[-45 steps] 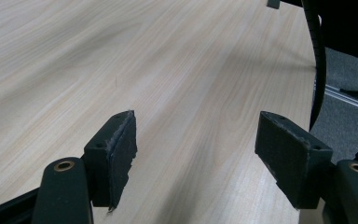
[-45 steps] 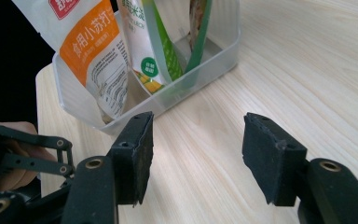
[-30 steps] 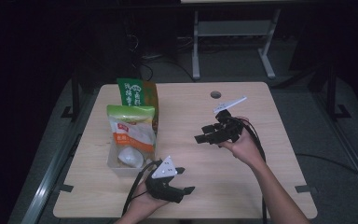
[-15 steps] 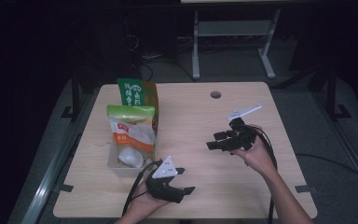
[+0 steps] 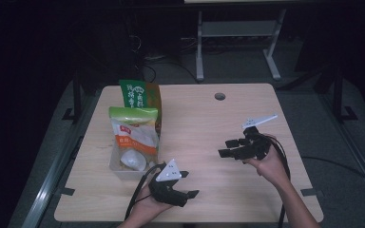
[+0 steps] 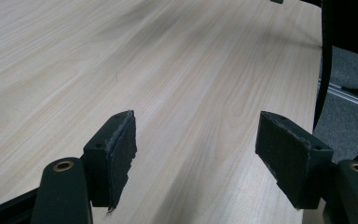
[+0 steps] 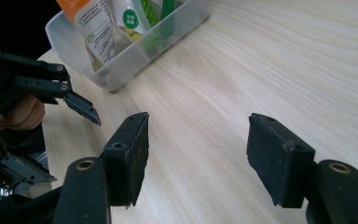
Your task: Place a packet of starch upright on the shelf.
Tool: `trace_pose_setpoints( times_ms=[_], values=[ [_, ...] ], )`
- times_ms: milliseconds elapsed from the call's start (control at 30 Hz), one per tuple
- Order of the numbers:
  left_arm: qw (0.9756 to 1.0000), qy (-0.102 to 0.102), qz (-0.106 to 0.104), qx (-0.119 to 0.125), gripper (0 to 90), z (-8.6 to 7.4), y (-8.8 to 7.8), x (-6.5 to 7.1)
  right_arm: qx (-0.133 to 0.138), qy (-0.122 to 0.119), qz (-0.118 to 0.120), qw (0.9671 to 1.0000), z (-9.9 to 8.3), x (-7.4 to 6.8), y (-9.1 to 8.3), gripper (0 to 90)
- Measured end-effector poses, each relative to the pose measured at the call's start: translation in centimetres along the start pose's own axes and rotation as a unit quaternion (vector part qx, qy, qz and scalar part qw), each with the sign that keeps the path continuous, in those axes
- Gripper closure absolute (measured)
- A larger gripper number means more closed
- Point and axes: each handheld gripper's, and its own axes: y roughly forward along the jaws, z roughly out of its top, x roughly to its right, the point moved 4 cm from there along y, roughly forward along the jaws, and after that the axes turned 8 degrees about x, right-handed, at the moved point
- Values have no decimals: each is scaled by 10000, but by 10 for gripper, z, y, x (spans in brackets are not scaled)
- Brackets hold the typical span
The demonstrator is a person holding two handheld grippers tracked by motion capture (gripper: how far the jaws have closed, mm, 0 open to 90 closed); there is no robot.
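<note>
Left gripper (image 5: 186, 184): near front edge of worktop (image 5: 204, 128), just beside clear tub (image 5: 116, 170); fingers (image 6: 116, 158) wide apart, nothing between them.
Right gripper (image 5: 227, 147): right half of worktop, pointing toward tub; fingers (image 7: 130, 154) wide apart, empty, above bare wood.
Clear tub: left side of worktop, holding orange-white pouch (image 5: 134, 135), green pouch (image 5: 140, 97) behind, white item (image 5: 132, 160) at front.

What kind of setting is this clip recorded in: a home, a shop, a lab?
Most likely a lab or recording room, not a home. A bare wooden table with a cable hole stands in a dark room, a metal equipment stand behind it, and cables trail on the grey floor.
</note>
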Motion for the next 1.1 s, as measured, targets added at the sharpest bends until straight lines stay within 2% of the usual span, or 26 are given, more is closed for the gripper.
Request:
trace_pose_setpoints(
  times_ms=[600,767,1100],
  values=[
    [10000,-3,13,-28,276,-1,-1,0,70,246,-55,9997,-36,8,-16,375],
    [10000,-26,12,-21,276,-1,-1,-1,126,332,-91,9993,-48,12,-23,373],
    [10000,-26,9,-41,277,-1,-1,-1,262,444,-184,9985,-67,11,-40,361]
  ],
)
